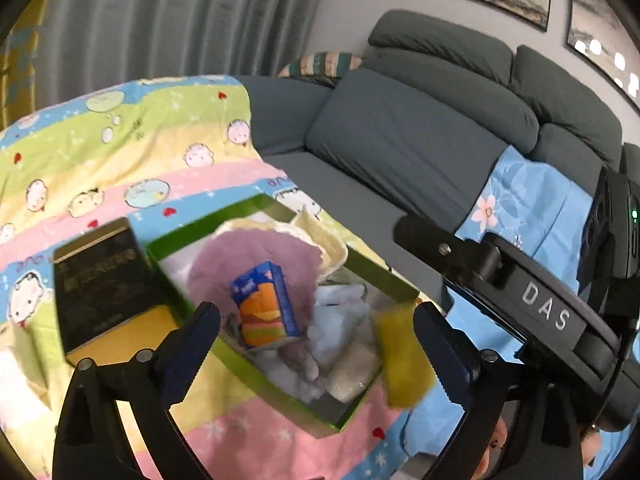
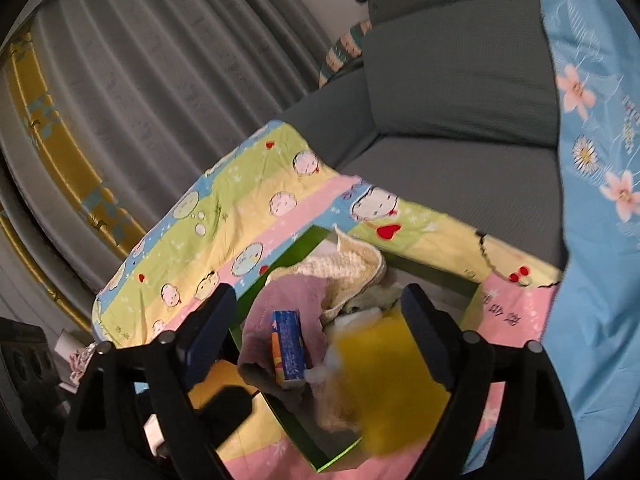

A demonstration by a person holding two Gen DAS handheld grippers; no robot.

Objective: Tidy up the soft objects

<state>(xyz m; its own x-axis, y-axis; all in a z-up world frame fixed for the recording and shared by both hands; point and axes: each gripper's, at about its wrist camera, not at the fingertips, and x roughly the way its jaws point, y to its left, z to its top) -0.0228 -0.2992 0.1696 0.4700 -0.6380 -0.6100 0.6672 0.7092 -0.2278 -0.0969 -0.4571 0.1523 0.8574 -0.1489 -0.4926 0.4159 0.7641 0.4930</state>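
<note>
We hold both grippers, left and right, with fingers spread wide over the green box; a blurred yellow cloth hangs at its near corner.

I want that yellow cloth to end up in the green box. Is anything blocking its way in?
Nothing visible blocks it. The yellow cloth hangs blurred over the green box's open near corner; inside, towels and a small blue carton already fill much of it.

Green box: glossy card. Purple towel: fluffy cloth. Cartoon sheet: smooth printed cotton. Sofa: matt woven fabric.
</note>
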